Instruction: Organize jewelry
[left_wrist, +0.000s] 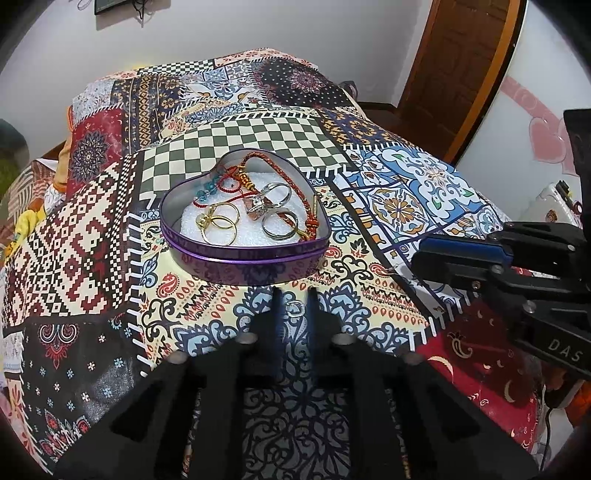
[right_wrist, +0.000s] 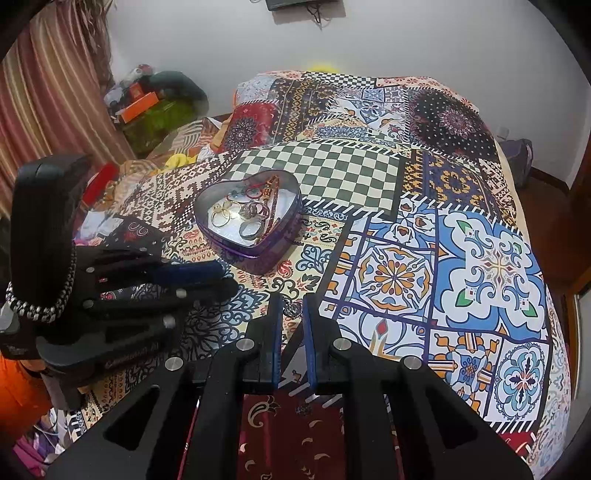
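A purple heart-shaped tin (left_wrist: 243, 254) sits on the patterned bedspread and holds gold rings, silver rings, a braided orange cord and blue beads on white foam. It also shows in the right wrist view (right_wrist: 236, 247). My left gripper (left_wrist: 294, 308) is shut on a small silver ring (left_wrist: 294, 308), just in front of the tin. My right gripper (right_wrist: 291, 310) is narrowly open around a small dark ornate piece of jewelry (right_wrist: 292, 309), to the right of the tin. It appears in the left wrist view (left_wrist: 436, 258) at the right.
The patchwork bedspread (right_wrist: 406, 258) covers the whole bed. Clutter and boxes (right_wrist: 147, 107) lie by the striped curtain at the far left. A wooden door (left_wrist: 454, 66) stands at the back right.
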